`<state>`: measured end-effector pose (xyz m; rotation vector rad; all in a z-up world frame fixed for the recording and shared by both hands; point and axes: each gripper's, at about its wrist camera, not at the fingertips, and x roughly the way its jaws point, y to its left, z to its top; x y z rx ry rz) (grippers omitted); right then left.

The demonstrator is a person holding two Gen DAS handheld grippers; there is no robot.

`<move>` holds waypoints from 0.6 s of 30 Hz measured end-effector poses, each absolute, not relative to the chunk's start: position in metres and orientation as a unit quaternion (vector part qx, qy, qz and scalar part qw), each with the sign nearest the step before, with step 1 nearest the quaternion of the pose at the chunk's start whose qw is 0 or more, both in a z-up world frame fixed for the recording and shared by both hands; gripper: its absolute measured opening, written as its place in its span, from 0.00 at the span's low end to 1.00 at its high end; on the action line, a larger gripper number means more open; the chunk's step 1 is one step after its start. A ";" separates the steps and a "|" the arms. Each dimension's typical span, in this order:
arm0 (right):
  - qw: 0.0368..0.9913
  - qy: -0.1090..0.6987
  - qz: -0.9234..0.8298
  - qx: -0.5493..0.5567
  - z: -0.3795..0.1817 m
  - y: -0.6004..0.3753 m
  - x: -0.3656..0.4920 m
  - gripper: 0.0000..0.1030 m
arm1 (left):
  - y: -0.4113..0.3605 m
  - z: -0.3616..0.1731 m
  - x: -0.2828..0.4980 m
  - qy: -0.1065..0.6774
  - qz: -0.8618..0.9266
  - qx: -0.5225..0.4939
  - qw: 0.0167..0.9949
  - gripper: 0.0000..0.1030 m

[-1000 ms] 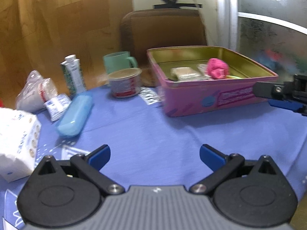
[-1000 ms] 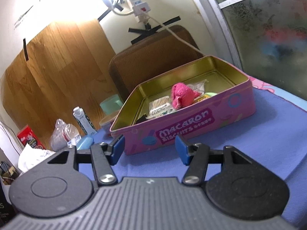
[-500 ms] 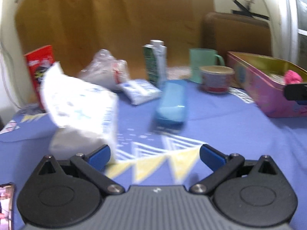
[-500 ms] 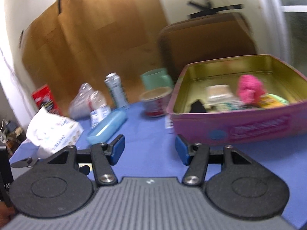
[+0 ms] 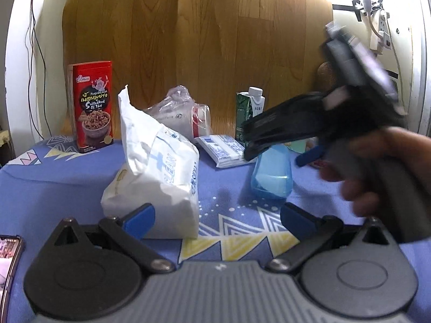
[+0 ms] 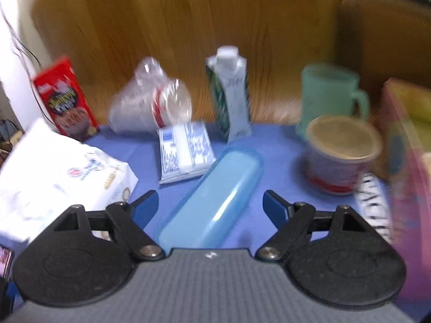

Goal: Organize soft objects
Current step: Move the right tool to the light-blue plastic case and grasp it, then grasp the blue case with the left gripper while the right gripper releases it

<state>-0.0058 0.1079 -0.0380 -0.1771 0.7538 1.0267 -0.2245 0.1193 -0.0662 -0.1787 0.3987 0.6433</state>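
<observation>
The left hand-held gripper point(image 5: 216, 216) gapes empty. The white tissue pack point(image 5: 159, 177) lies just beyond its left finger. The right hand-held gripper point(image 6: 210, 206), just opened, holds nothing.

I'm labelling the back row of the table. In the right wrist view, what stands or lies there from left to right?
Red snack box → bagged plastic cups → green and white carton → teal mug.

right gripper point(image 6: 210, 210) | jaws just widened | above blue case point(image 6: 215, 196)
</observation>
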 end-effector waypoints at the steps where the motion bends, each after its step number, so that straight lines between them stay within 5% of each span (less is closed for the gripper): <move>1: 0.795 0.367 0.476 -0.086 -0.043 0.117 -0.002 0.84 | 0.120 -0.066 -0.225 0.194 0.313 -0.090 0.925 1.00; 10: 0.774 0.349 0.507 -0.148 -0.058 0.096 -0.015 0.55 | 0.126 -0.067 -0.229 0.192 0.310 -0.108 0.925 1.00; 18: 0.781 0.306 0.520 -0.162 -0.066 -0.029 -0.031 0.54 | 0.121 -0.067 -0.225 0.207 0.298 -0.103 0.926 1.00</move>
